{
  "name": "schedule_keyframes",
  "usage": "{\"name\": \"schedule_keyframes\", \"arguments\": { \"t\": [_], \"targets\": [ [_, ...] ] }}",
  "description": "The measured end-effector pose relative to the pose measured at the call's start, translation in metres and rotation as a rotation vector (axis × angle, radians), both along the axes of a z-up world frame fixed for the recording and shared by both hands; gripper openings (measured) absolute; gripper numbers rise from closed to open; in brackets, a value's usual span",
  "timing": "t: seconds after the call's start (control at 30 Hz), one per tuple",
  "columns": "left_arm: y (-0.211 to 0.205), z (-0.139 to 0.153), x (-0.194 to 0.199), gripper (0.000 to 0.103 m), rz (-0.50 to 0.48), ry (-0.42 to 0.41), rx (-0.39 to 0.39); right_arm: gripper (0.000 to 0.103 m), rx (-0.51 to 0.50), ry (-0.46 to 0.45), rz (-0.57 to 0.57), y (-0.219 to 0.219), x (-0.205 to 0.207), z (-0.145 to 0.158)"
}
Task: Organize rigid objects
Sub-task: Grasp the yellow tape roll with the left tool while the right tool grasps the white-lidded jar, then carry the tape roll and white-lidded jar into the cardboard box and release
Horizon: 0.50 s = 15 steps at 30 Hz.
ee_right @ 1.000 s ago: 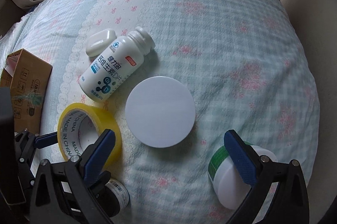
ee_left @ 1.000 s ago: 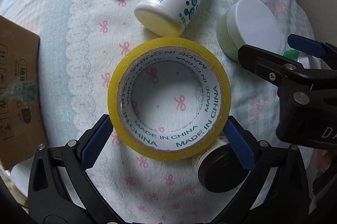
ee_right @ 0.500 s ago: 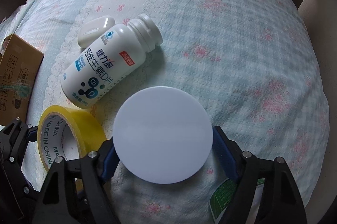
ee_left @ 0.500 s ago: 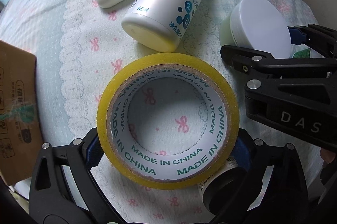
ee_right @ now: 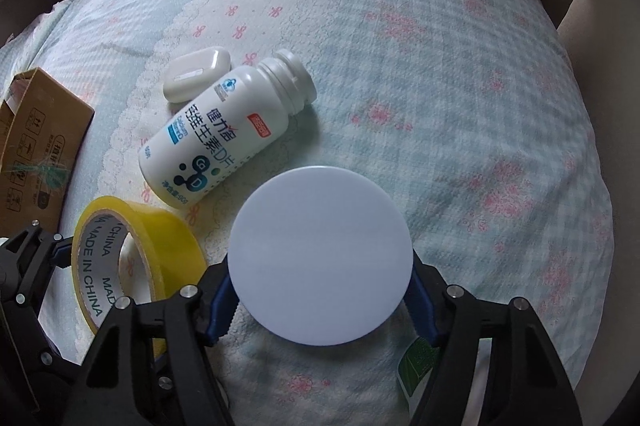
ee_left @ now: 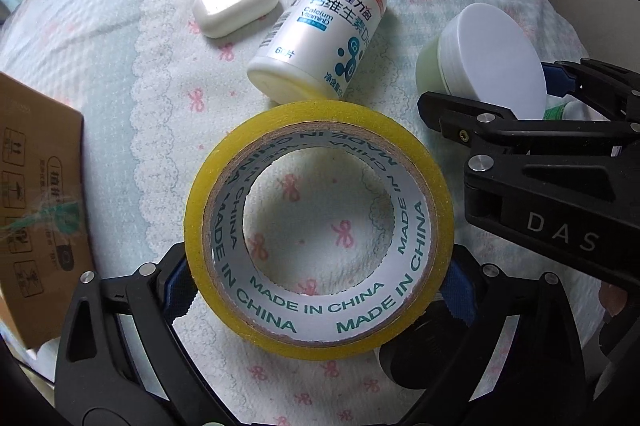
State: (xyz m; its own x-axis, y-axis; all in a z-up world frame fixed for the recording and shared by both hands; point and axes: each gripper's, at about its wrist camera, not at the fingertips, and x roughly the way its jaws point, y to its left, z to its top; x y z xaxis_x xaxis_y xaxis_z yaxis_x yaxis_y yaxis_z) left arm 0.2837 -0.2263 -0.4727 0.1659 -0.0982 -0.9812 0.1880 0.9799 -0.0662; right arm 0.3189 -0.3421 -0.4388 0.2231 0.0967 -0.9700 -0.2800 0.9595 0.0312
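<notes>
The left gripper [ee_left: 320, 290] pinches the yellow tape roll [ee_left: 319, 222]; the right gripper [ee_right: 322, 300] clamps the white-lidded jar [ee_right: 322, 262]. Both are grasped on the bedspread [ee_right: 460, 65], nothing looks sorted: cardboard box [ee_right: 44, 133], small white case [ee_right: 197, 74] and vitamin bottle [ee_right: 224, 137] await.

Ahead of the right gripper [ee_right: 320, 300], past the jar [ee_right: 321, 258], the bedspread [ee_right: 460, 97] lies open. Ahead-left, the bottle [ee_right: 224, 141] and tape roll [ee_right: 120, 266] crowd the way. The cardboard box [ee_right: 40, 141] seems to block the far left.

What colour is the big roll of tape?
Yellow, with green "MADE IN CHINA" letters on its white inside. The tape roll shows best in the left wrist view.
</notes>
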Motion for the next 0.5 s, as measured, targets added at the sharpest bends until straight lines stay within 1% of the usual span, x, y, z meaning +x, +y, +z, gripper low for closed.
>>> {"name": "schedule_keyframes", "arguments": {
  "t": [0.1,0.23,0.33,0.5],
  "targets": [
    [0.005,0.017,-0.001,0.096,0.001,-0.023,-0.009,0.066,-0.004,-0.019,-0.006,0.0,-0.002,0.014],
    [0.015,0.046,-0.004,0.096,-0.001,-0.06,-0.024,0.066,0.003,-0.048,-0.029,-0.003,-0.01,0.043],
    [0.023,0.077,-0.01,0.096,-0.006,-0.096,-0.035,0.066,0.004,-0.073,-0.056,-0.005,-0.019,0.069],
    [0.036,0.141,-0.021,0.096,-0.004,-0.159,-0.053,0.066,0.008,-0.122,-0.089,-0.001,-0.035,0.13]
  ]
}}
